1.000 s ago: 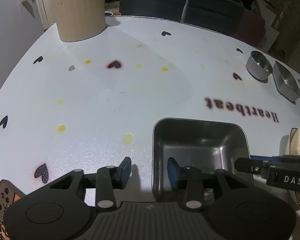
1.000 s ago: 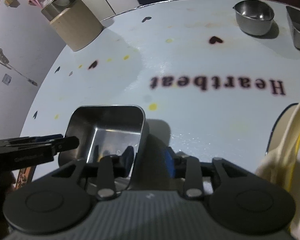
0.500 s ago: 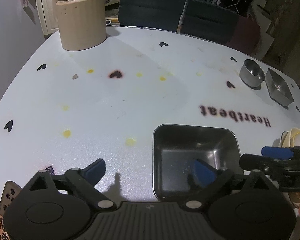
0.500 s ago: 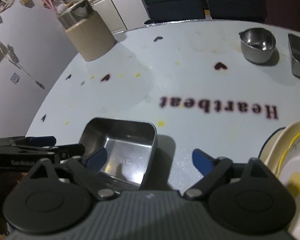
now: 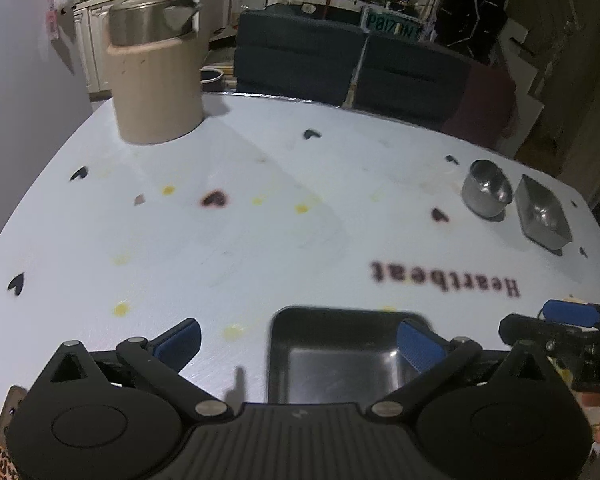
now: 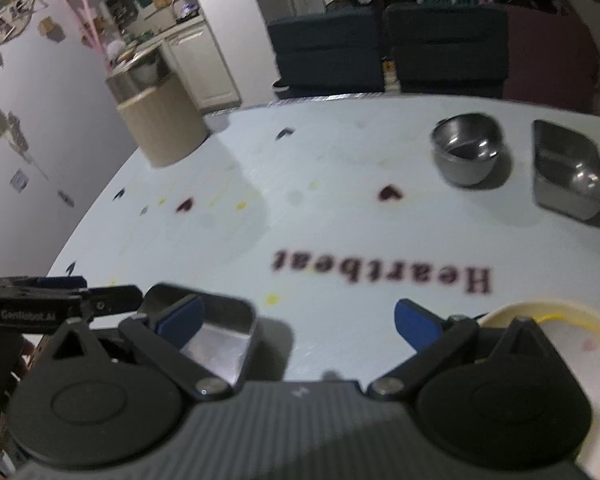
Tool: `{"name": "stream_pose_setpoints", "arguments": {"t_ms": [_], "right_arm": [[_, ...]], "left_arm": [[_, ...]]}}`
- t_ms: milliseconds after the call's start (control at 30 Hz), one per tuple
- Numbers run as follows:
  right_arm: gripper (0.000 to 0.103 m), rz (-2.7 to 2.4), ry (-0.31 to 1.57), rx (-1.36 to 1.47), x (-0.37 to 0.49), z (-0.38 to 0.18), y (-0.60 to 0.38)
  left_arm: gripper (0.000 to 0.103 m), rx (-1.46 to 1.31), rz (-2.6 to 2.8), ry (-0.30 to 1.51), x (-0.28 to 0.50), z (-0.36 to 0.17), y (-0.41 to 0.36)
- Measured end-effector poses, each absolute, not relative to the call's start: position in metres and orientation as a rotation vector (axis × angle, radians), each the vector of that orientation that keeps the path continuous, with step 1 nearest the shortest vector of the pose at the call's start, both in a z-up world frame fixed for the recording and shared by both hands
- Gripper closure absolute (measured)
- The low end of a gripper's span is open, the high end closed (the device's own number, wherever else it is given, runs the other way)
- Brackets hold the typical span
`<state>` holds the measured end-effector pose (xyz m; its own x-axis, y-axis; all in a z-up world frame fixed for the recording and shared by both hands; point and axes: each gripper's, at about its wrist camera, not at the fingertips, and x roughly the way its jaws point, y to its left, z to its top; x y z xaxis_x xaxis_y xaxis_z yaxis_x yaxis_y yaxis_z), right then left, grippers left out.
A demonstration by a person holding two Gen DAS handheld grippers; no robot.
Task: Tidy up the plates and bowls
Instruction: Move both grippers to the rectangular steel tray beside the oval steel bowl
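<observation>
A square steel tray rests on the white table near its front edge. My left gripper is open above the tray's left side, holding nothing. My right gripper is also open, with the tray under its left finger and a cream plate under its right one. A round steel bowl and a second rectangular steel tray sit side by side at the far right of the table.
A beige cylinder holding a steel pot stands at the far left corner. Dark chairs line the table's far edge. The table carries "Heartbeat" lettering and small heart marks.
Both grippers have opened wide and risen away from the near tray, which stays on the table. The views now take in more of the table and room.
</observation>
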<state>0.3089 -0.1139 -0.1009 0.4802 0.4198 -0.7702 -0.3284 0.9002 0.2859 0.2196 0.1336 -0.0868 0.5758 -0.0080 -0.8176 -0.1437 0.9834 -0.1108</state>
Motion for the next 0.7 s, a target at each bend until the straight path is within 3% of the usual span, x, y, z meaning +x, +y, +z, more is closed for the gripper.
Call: {"name": "stream_pose_setpoints", "arguments": {"t_ms": [700], "right_arm": [[0.000, 0.127, 0.838, 0.306, 0.345, -0.097, -0.273]], "left_arm": [[0.000, -0.200, -0.074, 0.826, 0.265, -0.067, 0.026]]}}
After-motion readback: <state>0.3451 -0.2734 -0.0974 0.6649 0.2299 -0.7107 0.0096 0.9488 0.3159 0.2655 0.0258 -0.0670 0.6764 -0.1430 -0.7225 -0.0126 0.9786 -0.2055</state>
